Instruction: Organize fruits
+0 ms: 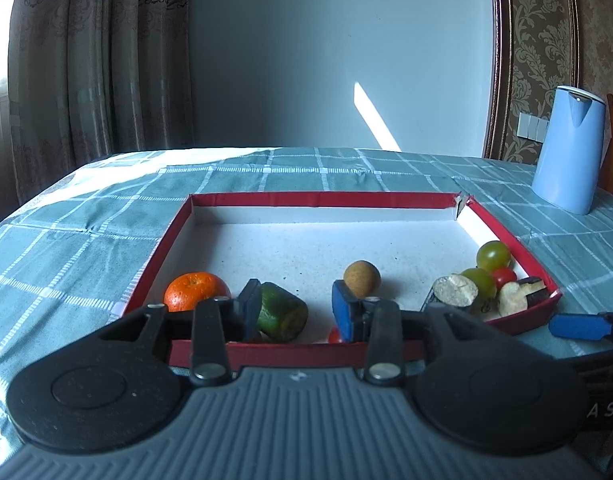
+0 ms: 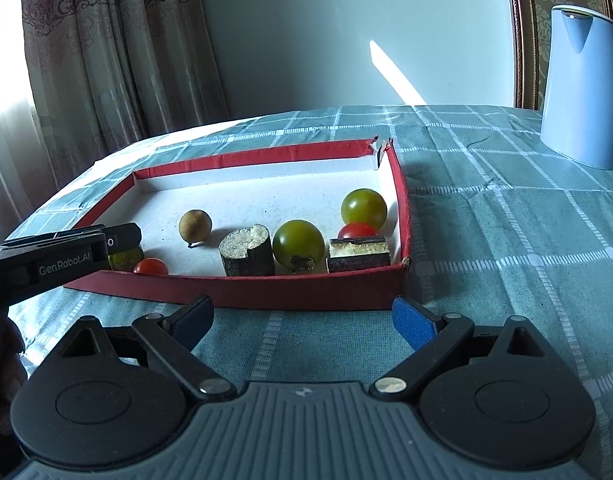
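A red-walled tray (image 1: 322,199) (image 2: 242,292) holds the fruit. My left gripper (image 1: 298,308) is open inside its near edge, with a green cucumber chunk (image 1: 282,316) between the fingers, against the left pad. An orange (image 1: 194,290) lies to its left, a small red tomato (image 1: 333,336) (image 2: 150,267) by the right pad, a tan ball (image 1: 361,278) (image 2: 195,226) beyond. At the tray's right end sit two green tomatoes (image 2: 298,243) (image 2: 363,207), a red tomato (image 2: 356,231) and two dark-skinned chunks (image 2: 246,254) (image 2: 358,258). My right gripper (image 2: 302,320) is open and empty on the cloth before the tray.
A blue kettle (image 1: 570,148) (image 2: 582,88) stands at the back right on the green checked tablecloth (image 2: 506,240). Curtains hang at the left, a grey wall behind. The table's far and left edges lie just beyond the tray.
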Tool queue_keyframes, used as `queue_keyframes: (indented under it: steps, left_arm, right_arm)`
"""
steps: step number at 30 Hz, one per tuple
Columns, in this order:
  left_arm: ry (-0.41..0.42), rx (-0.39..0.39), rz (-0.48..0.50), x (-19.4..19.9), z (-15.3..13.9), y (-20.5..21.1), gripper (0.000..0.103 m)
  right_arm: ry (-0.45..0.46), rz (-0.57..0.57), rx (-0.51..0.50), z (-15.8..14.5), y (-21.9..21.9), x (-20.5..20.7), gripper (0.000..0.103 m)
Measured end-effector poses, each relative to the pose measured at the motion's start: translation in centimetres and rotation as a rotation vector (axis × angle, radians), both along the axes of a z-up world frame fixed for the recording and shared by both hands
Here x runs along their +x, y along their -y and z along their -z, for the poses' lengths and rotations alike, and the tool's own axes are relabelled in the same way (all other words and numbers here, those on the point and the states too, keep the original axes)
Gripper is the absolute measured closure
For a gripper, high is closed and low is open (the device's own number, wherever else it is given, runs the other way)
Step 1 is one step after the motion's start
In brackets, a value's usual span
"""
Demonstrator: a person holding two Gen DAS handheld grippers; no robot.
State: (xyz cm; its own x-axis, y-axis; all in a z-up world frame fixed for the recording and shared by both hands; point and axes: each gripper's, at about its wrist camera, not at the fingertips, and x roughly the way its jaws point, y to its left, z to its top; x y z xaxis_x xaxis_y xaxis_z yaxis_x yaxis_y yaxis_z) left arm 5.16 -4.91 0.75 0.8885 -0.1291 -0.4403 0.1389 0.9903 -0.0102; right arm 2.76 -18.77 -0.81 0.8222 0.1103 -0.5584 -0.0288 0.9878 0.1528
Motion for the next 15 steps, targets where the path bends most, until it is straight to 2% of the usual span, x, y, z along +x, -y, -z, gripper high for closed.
queue_keyframes:
  steps: [4,6,9,12,15]
  left_arm:
    - [0.018,0.003,-0.008,-1.3,0.0,0.0,0.031]
    - [0.022,0.006,-0.019,-1.8,0.0,-0.1,0.021]
    - [0.009,-0.004,-0.026,-2.5,0.2,-0.3,0.017]
    - [-0.005,-0.022,-0.060,-2.7,0.2,-0.8,0.009]
    - [-0.013,-0.039,-0.076,-2.9,0.2,-1.3,0.007]
  right_arm:
    - [0.006,0.003,0.003,0.0,-0.1,-0.3,0.006]
    - [0.019,0.002,0.012,-0.1,-0.2,-0.6,0.006]
    - [0.040,-0.003,0.046,-0.3,-0.4,-1.3,0.006]
    - [0.102,-0.001,0.026,-0.7,-1.4,-2.5,0.006]
    - [0.132,-0.009,0.011,-1.1,-2.2,-3.2,0.006]
